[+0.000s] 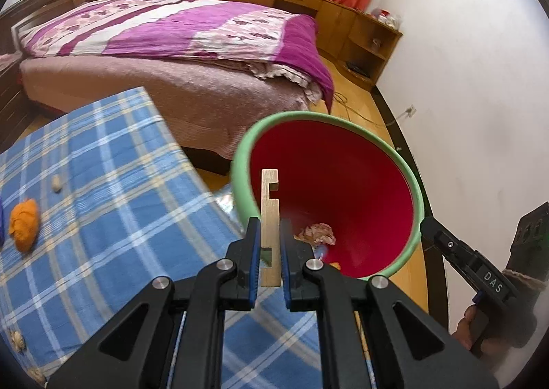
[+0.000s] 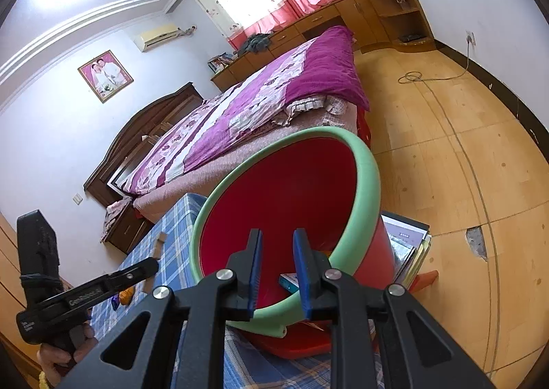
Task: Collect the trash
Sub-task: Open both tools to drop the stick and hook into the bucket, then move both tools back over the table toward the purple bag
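A red trash bin with a green rim (image 1: 240, 162) leans with its mouth toward the blue checked table (image 1: 103, 183). Crumpled paper (image 1: 317, 233) lies inside it. My left gripper (image 1: 270, 222) is shut on a notched wooden strip (image 1: 269, 197), held upright just in front of the bin's mouth. The right gripper (image 1: 427, 222) meets the rim at its right side. In the right wrist view the right gripper (image 2: 277, 234) points into the bin (image 2: 363, 183), and the rim runs across between its fingers. The left gripper (image 2: 152, 263) shows there with the strip (image 2: 158, 245).
An orange crumpled scrap (image 1: 23, 224), a small beige nut (image 1: 56, 183) and shells (image 1: 17, 341) lie on the cloth. A teal box (image 2: 290, 282) sits in the bin. A stack of books (image 2: 408, 251) stands beside it. A bed (image 1: 171, 46) is behind, a cable (image 2: 446, 107) crosses the floor.
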`<state>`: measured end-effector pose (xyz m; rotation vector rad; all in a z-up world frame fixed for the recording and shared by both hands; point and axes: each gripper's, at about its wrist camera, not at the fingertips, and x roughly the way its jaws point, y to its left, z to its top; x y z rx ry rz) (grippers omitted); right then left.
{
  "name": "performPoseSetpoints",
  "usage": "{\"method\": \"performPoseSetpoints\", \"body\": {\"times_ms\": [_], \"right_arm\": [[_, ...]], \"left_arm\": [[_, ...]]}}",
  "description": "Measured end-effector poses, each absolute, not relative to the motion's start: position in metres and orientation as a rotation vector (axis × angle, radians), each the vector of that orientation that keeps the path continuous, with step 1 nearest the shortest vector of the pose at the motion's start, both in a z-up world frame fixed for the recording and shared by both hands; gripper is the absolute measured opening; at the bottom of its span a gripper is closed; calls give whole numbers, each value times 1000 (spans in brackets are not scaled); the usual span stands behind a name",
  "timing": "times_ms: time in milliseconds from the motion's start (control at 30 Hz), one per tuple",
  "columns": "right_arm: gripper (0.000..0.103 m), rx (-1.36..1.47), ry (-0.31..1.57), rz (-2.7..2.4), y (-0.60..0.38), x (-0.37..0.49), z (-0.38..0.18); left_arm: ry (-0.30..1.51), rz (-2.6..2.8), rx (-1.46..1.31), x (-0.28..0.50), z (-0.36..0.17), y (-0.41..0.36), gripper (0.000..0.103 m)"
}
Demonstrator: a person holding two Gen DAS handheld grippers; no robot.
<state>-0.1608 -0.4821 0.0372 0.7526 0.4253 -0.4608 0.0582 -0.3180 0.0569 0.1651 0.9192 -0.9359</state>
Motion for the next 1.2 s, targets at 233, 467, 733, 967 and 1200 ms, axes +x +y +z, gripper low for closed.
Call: {"method": "performPoseSetpoints", "body": {"times_ms": [233, 467, 733, 967, 1200], "right_arm": [[25, 779, 414, -463, -485, -169, 37], [29, 793, 406, -468, -490, -175, 36], [36, 789, 415, -455, -486, -172, 36], [61, 772, 431, -447, -475, -165, 43], [77, 771, 441, -445, -464, -158, 51]], "left_arm": [[927, -992, 216, 48, 53, -351, 10], [898, -1003, 243, 42, 58, -365, 15], [894, -978, 254, 43, 59, -353, 33], [890, -919, 229, 51, 62, -328, 48], [889, -823, 187, 74, 65, -288, 51]]}}
